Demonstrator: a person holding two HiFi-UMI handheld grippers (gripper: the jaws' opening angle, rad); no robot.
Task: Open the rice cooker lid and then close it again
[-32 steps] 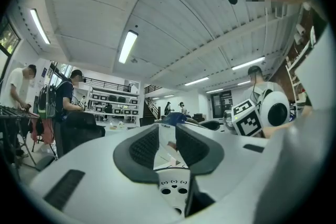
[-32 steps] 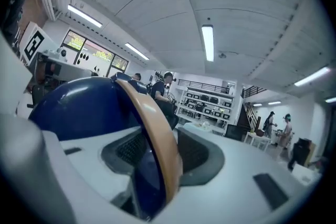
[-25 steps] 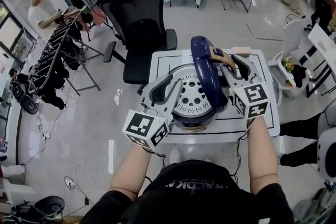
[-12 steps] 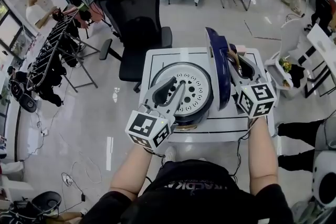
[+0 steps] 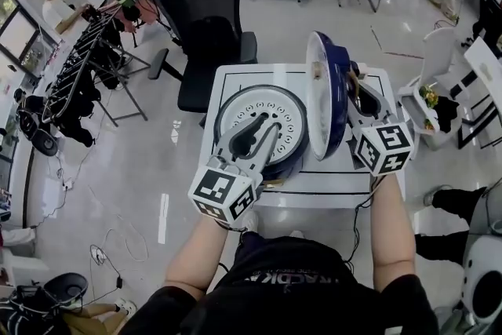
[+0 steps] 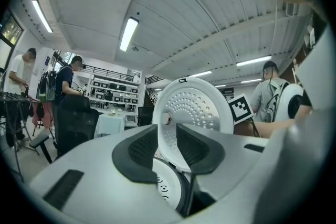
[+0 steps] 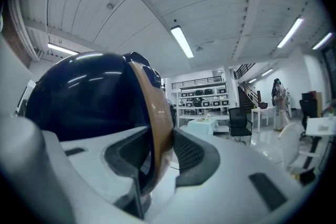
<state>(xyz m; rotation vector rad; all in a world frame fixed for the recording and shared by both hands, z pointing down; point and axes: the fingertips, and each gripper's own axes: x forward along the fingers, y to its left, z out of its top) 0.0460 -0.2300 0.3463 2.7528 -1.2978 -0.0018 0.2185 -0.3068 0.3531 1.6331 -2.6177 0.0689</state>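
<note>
Slid over the open rice cooker on the worktop since a second ago, the left gripper hangs narrowly parted, empty. Right of it the lid has swung upright. The right gripper, jaws having just been closing, pinches its handle. Opening looks done; closing remains.

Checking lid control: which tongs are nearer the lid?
Right. Right tongs, jaws just closing, grip the lid by its tan band; left tongs hover open over the cooker body beside it.

head view: overhead, steeply down | left gripper view: level, close, lid inside | right gripper view: level, close, lid outside | shared: lid
</note>
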